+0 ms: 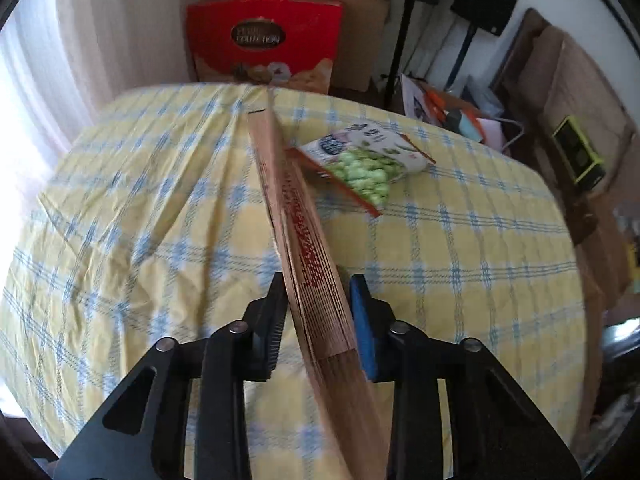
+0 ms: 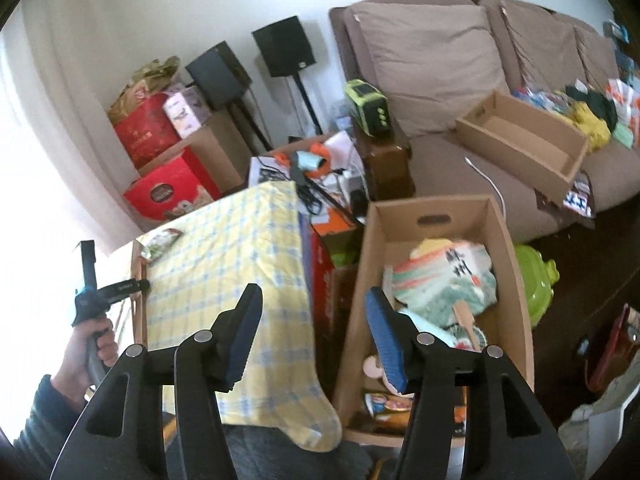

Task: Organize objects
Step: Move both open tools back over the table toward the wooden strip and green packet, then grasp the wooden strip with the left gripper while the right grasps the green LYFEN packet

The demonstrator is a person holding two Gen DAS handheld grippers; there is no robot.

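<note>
wooden fan point(image 1: 308, 248) (lower end cut off) clamped in left tongs point(image 1: 316, 312).

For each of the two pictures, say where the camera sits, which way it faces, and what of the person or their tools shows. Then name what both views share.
Left wrist: on the left gripper, facing down over the checked tablecloth; its jaws clamp a folded wooden fan.
Right wrist: on the right gripper, jaws open and empty, above the table edge and a cardboard box; the person's left hand shows.
Shared: tablecloth, green snack bag, red gift box.
</note>
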